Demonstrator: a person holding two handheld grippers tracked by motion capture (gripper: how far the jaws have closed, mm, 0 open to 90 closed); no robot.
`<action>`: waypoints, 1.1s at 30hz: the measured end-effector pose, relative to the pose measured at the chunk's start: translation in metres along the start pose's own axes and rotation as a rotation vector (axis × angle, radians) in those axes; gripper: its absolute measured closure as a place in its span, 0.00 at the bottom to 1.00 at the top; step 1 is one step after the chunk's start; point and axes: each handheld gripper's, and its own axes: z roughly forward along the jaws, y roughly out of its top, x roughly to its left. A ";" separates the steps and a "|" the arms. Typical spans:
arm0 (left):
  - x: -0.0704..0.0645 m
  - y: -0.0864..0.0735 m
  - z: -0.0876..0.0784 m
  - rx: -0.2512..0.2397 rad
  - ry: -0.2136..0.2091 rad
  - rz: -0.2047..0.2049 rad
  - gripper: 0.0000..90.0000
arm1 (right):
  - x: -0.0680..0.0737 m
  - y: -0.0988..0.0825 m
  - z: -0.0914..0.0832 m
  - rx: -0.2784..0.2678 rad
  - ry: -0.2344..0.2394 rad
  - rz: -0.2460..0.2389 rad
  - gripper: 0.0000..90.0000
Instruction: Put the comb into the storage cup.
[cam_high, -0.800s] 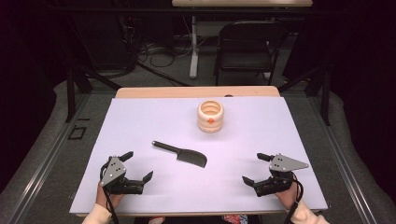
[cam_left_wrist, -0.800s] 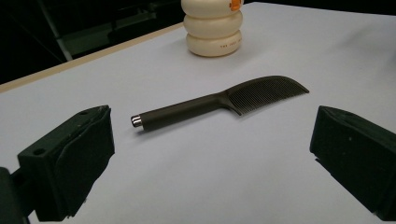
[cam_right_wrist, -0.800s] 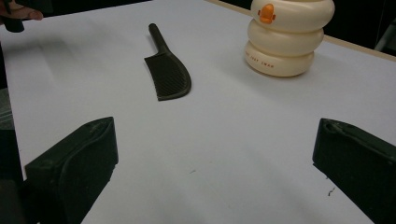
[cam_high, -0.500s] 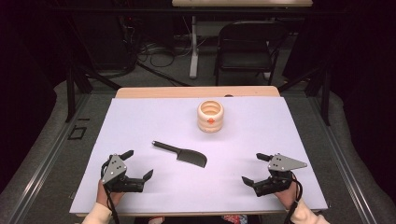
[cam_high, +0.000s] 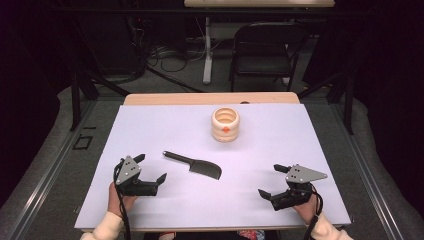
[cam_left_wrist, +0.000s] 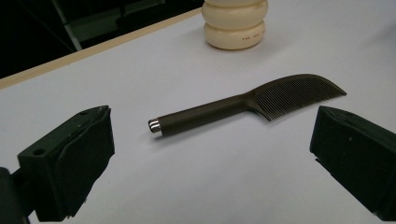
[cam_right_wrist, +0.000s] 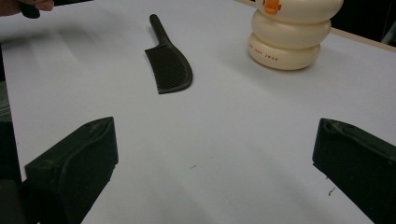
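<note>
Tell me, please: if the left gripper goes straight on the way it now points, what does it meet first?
Most likely the dark comb. The left gripper is open and the comb lies ahead between its jaws, handle end nearest. Behind it stands the cream ribbed holder. Depth is hard to judge, but nothing else lies before the comb.

**Dark comb lies between wide-open jaws**

The left gripper (cam_left_wrist: 205, 163) stands with its two black jaws spread far apart, nothing between the pads. Ahead of them a dark brown plastic comb with a long round handle (cam_left_wrist: 247, 105) lies flat on the white bench (cam_left_wrist: 187, 186), its metal-capped handle end toward the left jaw, its teeth toward the camera. Beyond it, near the bench's wooden edge, stands a cream ribbed round container (cam_left_wrist: 235, 28).
</note>
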 end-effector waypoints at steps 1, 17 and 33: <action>0.000 0.001 0.002 0.001 0.000 0.002 0.00 | 0.000 0.000 0.000 0.000 0.001 0.001 0.00; 0.003 0.015 0.025 0.010 0.006 0.014 0.00 | 0.000 0.000 0.000 0.006 0.002 -0.001 0.00; 0.013 0.027 0.043 0.020 0.015 0.000 0.00 | 0.000 0.000 0.001 0.009 0.002 0.002 0.00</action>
